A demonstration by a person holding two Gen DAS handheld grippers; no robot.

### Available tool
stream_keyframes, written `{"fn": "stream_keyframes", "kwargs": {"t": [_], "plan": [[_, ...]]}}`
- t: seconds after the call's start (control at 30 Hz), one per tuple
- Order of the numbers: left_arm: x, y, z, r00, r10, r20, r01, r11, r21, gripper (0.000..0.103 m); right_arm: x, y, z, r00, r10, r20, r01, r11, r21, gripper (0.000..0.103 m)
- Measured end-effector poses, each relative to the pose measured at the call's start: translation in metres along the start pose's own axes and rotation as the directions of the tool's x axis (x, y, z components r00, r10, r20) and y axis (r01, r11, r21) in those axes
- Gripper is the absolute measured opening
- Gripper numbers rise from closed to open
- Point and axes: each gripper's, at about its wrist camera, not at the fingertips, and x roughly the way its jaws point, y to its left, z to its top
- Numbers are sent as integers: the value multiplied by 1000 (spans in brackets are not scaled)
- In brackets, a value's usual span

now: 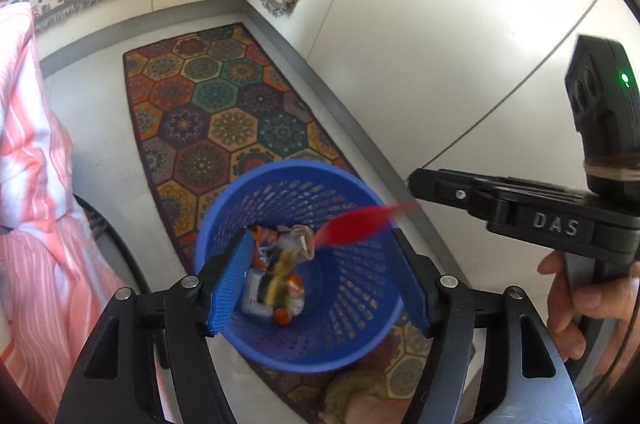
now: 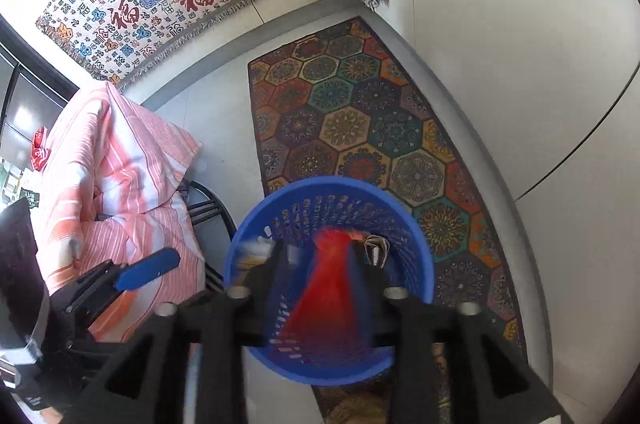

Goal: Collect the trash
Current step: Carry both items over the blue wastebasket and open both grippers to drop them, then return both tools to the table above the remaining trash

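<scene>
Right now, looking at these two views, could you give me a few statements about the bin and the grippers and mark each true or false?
1. The bin is blue with perforated walls. True.
2. The bin stands on bare tile, well clear of the rug. False: it stands partly on the patterned rug.
3. The bin is empty. False: wrappers already lie at its bottom.
4. A blurred red piece is above the bin's opening. True.
5. The left gripper is clamped shut on a wrapper. False: its blue pads stand apart with nothing pinched between them.
6. A hand holds the right gripper's handle. True.
</scene>
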Motion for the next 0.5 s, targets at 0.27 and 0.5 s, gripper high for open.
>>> {"fn": "stream_keyframes", "kwargs": {"t": [0.27, 0.5], "plan": [[-83, -5, -9, 994, 37, 107, -40, 999, 19, 82, -46, 20, 8, 979, -50, 197, 61, 997, -53, 37], [-173, 23, -57, 971, 161, 176, -161, 987, -13, 93, -91, 76, 13, 915, -17, 404, 92, 981, -169, 39]]}}
